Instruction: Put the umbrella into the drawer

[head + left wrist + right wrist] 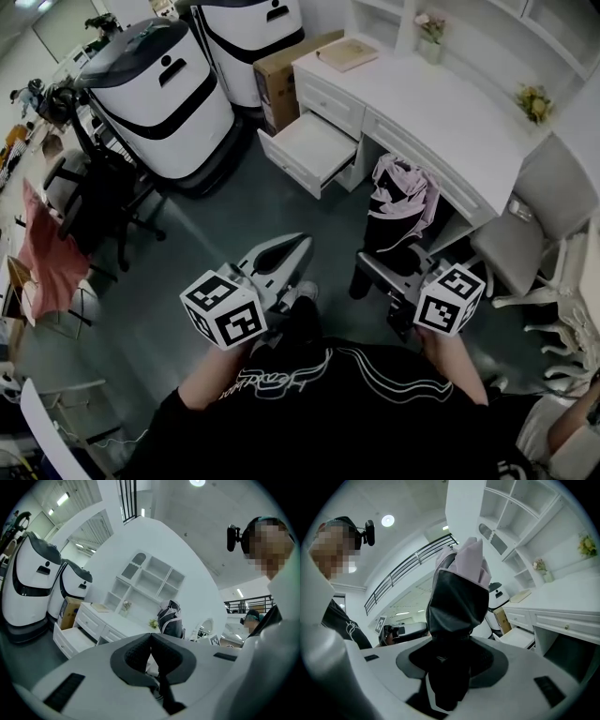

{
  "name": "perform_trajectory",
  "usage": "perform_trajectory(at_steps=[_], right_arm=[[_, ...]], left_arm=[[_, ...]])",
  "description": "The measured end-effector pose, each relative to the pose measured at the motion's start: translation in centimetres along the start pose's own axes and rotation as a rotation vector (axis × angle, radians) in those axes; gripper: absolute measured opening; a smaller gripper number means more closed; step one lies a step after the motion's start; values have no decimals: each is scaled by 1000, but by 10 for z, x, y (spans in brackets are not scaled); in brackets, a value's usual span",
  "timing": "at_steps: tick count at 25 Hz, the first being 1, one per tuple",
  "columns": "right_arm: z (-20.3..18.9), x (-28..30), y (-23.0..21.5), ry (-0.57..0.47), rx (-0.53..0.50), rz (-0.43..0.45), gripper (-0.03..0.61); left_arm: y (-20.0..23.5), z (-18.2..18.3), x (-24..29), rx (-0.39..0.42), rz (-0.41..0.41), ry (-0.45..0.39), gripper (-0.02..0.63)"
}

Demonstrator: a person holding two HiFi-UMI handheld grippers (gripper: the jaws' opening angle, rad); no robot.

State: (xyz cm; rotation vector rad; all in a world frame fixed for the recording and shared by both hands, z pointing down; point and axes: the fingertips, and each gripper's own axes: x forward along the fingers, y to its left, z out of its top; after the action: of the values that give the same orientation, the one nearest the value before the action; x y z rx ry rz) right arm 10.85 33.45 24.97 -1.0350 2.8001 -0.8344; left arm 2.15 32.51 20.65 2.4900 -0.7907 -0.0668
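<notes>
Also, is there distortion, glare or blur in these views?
Head view: wide-angle, so the desk edge bows; corners dim, detail fairly sharp. Left gripper view: round fisheye with black corners, ceiling lamp glares at top. Right gripper view: same fisheye; the umbrella, close to the lens, is dark and soft.

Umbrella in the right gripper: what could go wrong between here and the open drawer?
1. The umbrella stands upright, gripped low by the right gripper; it may tip or slip.
2. Its loose fabric could catch on the rim of the drawer.
3. The left gripper is shut, giving no support.
</notes>
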Motion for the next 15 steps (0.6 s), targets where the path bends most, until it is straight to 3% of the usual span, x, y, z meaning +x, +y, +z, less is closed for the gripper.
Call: perform_trajectory(at_steps=[15], right_arm=[[111,216,-157,19,71,-116,212]], left_arm=[[244,124,125,-38,-56,96,20]])
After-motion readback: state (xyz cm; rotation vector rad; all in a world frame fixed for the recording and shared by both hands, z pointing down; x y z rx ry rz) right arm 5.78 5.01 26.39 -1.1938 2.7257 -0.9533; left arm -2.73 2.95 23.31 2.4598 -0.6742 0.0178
